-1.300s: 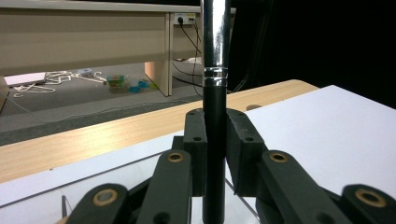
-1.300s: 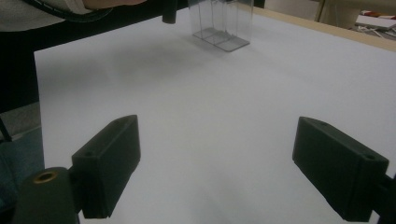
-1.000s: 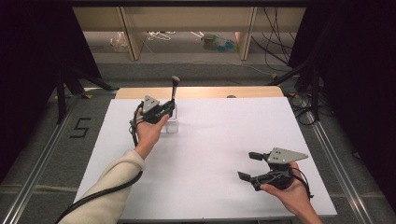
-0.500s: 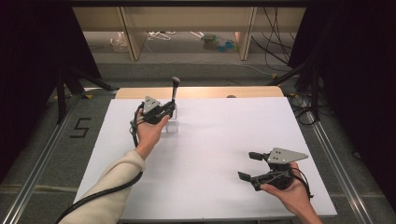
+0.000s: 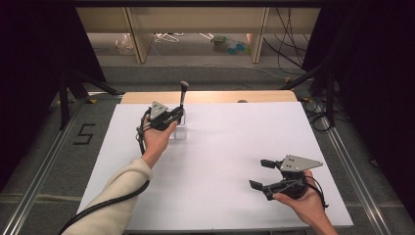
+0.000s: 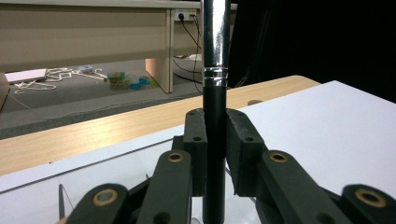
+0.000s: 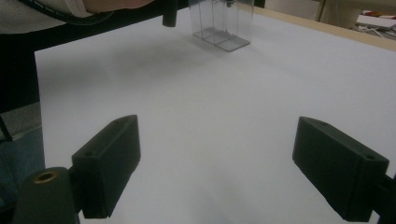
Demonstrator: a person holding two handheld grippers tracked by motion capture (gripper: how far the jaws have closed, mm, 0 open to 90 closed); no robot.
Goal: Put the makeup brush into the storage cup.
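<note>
The high view is looking forward and down from above the person's side of the worktop (image 5: 220,161), far enough back to be taking in both hands, the left claw (image 5: 178,116) at the far left and the right claw (image 5: 259,174) near the front right. The left gripper view is riding close behind its own claw (image 6: 215,154), facing level past the brush handle (image 6: 215,116) toward the wooden shelving beyond. The right gripper view is looking low between its claw (image 7: 229,154) toward the clear box (image 7: 222,23), which the high view (image 5: 180,131) is sharing.
</note>
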